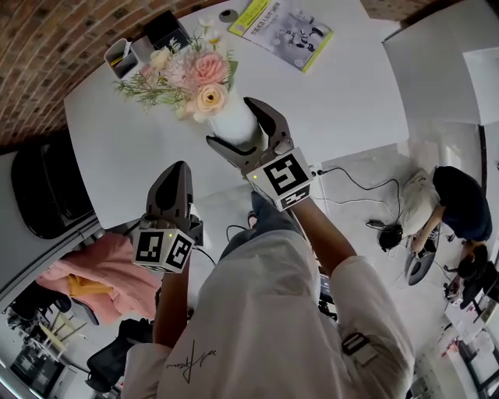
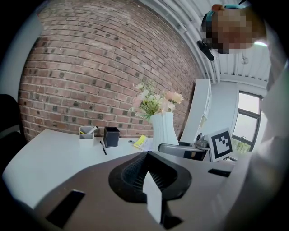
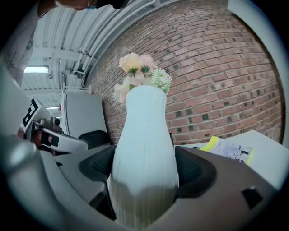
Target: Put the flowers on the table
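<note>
A white ribbed vase (image 1: pixel 236 126) with pink and cream flowers (image 1: pixel 195 78) is over the white table (image 1: pixel 343 86), near its front edge. My right gripper (image 1: pixel 231 122) is shut on the vase's body, one jaw on each side. In the right gripper view the vase (image 3: pixel 143 153) fills the gap between the jaws and the flowers (image 3: pixel 140 72) rise above it. The vase's base is hidden, so I cannot tell whether it rests on the table. My left gripper (image 1: pixel 175 167) is shut and empty, at the table's edge left of the vase (image 2: pixel 163 131).
At the table's far side are a white pen holder (image 1: pixel 121 56), a black box (image 1: pixel 165 30), a small dark disc (image 1: pixel 228 14) and a yellow-edged booklet (image 1: pixel 282 27). A black chair (image 1: pixel 43 187) and a pink cloth (image 1: pixel 101 273) are at left. A person (image 1: pixel 456 203) crouches at right.
</note>
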### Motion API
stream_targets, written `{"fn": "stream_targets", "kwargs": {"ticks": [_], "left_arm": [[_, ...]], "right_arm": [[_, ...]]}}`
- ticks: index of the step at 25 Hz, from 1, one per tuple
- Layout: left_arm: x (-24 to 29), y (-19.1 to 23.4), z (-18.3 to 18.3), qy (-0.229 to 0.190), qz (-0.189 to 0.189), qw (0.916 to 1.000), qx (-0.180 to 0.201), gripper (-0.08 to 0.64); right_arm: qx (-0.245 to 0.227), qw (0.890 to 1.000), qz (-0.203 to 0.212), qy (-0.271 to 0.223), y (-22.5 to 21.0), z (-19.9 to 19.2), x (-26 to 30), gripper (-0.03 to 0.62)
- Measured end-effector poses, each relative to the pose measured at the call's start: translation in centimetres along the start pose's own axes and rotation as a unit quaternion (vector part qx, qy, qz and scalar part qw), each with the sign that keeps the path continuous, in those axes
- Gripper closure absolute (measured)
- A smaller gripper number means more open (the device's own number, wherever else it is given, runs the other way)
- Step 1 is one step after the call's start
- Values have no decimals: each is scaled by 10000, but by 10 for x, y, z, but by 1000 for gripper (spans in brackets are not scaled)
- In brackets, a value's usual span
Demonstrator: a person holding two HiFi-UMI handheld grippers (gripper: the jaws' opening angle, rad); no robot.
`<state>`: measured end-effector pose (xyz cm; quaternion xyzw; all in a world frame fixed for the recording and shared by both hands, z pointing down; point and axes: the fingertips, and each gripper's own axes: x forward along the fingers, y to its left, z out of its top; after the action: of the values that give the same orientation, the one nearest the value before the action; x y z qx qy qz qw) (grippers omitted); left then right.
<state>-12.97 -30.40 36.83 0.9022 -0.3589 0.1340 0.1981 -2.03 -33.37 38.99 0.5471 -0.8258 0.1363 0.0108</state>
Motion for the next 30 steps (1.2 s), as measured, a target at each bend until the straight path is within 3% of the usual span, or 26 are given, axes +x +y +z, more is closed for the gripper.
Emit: {"fn": "stream_targets", "kwargs": {"ticks": [5,14,23,30], "left_arm": [[1,9,-8,171,153,9993,283,555],[36,4,-15,265,-21,9996,-106,555],[57,14,-13,165,46,9998,-134,555],[66,19,-17,190,129,9997,-128,555]], "right_arm": [[-136,9999,19,-43,-10,-7,19,178],[-219,9996,-115,-153,-46,-17,50,178],[-279,9991,-173,-264,-62,-19,65,178],[-591,9969,-195,-491,-67,-22,75,178]]}}
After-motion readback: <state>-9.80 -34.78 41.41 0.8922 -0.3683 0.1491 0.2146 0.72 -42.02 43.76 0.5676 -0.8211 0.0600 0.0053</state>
